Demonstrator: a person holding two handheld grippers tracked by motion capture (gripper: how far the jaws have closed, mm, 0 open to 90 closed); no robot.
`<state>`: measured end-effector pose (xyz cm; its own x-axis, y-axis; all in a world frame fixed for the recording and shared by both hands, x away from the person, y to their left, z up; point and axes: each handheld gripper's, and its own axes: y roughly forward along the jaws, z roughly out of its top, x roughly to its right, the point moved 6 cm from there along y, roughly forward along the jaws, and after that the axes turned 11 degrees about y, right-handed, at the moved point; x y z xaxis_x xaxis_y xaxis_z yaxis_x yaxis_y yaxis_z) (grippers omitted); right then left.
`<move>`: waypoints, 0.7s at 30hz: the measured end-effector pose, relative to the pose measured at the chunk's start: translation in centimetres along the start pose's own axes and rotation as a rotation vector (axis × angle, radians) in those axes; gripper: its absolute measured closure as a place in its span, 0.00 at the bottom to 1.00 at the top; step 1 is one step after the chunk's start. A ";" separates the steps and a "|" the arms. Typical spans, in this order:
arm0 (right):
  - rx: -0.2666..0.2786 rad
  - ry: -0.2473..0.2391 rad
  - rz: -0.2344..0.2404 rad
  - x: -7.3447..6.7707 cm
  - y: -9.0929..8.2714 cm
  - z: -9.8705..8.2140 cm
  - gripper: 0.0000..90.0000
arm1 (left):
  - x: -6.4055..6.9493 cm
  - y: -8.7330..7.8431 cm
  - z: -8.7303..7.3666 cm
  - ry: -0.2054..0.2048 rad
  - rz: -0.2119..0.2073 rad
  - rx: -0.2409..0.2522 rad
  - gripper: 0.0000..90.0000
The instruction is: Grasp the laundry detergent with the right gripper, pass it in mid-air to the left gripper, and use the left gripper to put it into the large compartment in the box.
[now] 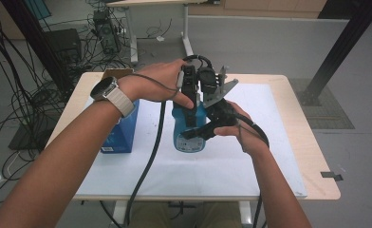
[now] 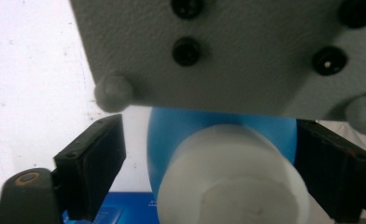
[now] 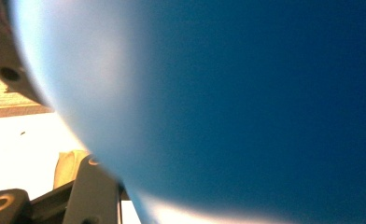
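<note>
Item: on our white-covered table (image 1: 269, 171) a blue bottle (image 1: 190, 137) stands clamped at its body in our right gripper (image 1: 204, 130), its white cap (image 2: 232, 182) between our left gripper's (image 1: 190, 102) spread jaws; cap-gripping in hand, next pinch and twist.

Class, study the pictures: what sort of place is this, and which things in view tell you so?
Probably a lab or workshop set up for recording, not a home. A plain table under a white sheet stands on a bare grey floor, bundles of black cables trail at the left, and a computer tower sits on the floor behind.
</note>
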<state>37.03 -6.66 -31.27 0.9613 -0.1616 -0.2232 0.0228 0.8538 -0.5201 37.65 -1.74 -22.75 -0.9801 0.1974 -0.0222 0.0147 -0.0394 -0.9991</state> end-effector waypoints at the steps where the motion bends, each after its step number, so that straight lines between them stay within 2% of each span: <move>1: 0.000 0.000 0.000 0.0 0.0 0.0 0.49 | 0.0 0.0 0.0 0.001 -0.005 0.000 0.18; 6: 0.001 0.001 -0.001 0.0 -0.1 0.0 0.49 | 0.1 0.1 0.1 0.004 -0.020 0.002 0.22; 7: 0.002 -0.007 -0.018 0.1 0.0 0.0 0.49 | 0.1 0.1 0.1 0.003 -0.021 0.002 0.22; 8: 0.004 0.003 0.002 -0.1 -0.1 0.0 0.49 | 0.1 0.1 0.1 0.003 -0.021 0.003 0.22; 21: 0.010 -0.004 0.006 -0.1 -0.1 0.1 0.49 | 0.2 0.5 0.1 -0.002 -0.042 0.004 0.30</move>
<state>37.00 -6.68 -31.16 0.9626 -0.1547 -0.2224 0.0201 0.8594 -0.5108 37.48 -1.86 -23.22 -0.9801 0.1973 0.0201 -0.0276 -0.0353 -0.9990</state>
